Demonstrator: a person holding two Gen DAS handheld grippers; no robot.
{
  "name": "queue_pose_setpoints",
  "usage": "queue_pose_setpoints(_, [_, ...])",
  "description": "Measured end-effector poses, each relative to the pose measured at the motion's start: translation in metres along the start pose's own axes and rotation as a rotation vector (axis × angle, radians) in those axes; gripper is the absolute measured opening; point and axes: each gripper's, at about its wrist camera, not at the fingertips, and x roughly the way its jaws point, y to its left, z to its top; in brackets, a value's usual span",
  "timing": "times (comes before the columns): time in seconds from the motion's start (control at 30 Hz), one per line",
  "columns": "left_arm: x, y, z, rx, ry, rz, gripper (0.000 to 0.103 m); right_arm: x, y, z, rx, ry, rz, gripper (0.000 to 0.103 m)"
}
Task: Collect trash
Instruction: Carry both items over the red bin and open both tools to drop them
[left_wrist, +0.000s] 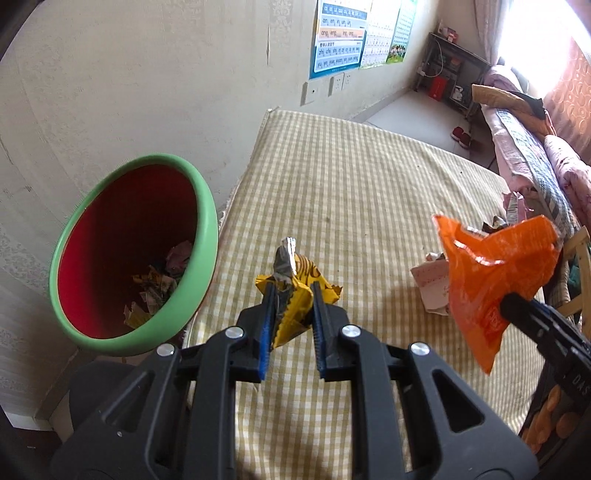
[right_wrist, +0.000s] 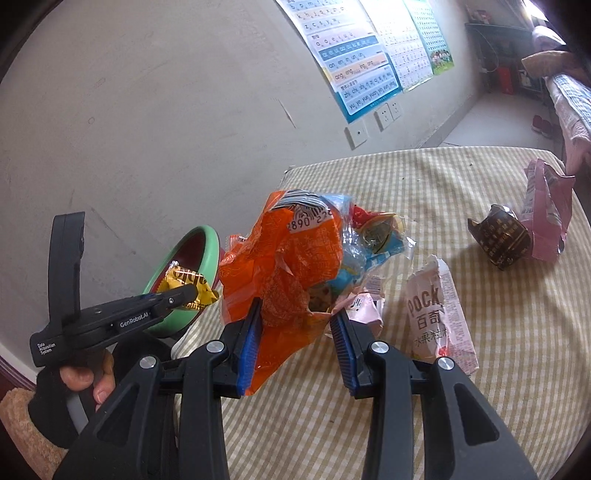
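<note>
Left tool (left_wrist: 291, 299) clamped on yellow wrapper (left_wrist: 295, 295), right tool (right_wrist: 297, 325) on orange bag (right_wrist: 280, 266), both aloft; bin (left_wrist: 207, 236) at 9 o'clock part-filled; Pocky packet (right_wrist: 439, 314), brown wrapper (right_wrist: 498, 236), pink bag (right_wrist: 546, 210) left on tabletop (right_wrist: 480, 387).

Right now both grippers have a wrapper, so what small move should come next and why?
Probably swing the left gripper leftward over the green-rimmed bin before letting go. Its jaws grip the yellow wrapper above the checked tablecloth, beside the bin's rim, not over its opening. The right gripper holds the orange wrapper farther away.
</note>
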Motion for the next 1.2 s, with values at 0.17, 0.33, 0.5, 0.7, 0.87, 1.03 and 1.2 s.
queue_pose_setpoints(0.17, [-0.003, 0.002, 0.005, -0.009, -0.018, 0.011, 0.018, 0.0, 0.004, -0.002, -0.017, 0.01, 0.006, 0.036])
queue_pose_setpoints(0.33, [-0.004, 0.012, 0.006, -0.045, -0.02, 0.019, 0.018, 0.001, 0.012, -0.003, -0.05, 0.013, 0.013, 0.036])
queue_pose_setpoints(0.5, [-0.004, 0.021, 0.006, -0.064, -0.022, 0.023, 0.018, 0.005, 0.024, -0.008, -0.083, 0.035, 0.026, 0.036])
queue_pose_setpoints(0.7, [-0.011, 0.032, 0.012, -0.092, -0.045, 0.011, 0.018, 0.009, 0.043, -0.01, -0.12, 0.065, 0.025, 0.036])
queue_pose_setpoints(0.87, [-0.025, 0.049, 0.018, -0.073, -0.102, 0.037, 0.018, 0.016, 0.056, -0.004, -0.12, 0.077, 0.026, 0.036])
queue_pose_setpoints(1.03, [-0.03, 0.081, 0.01, -0.138, -0.105, 0.039, 0.018, 0.019, 0.072, 0.004, -0.163, 0.081, -0.026, 0.036])
queue_pose_setpoints(1.2, [-0.034, 0.099, 0.005, -0.164, -0.126, 0.055, 0.018, 0.026, 0.091, 0.014, -0.2, 0.09, -0.052, 0.036])
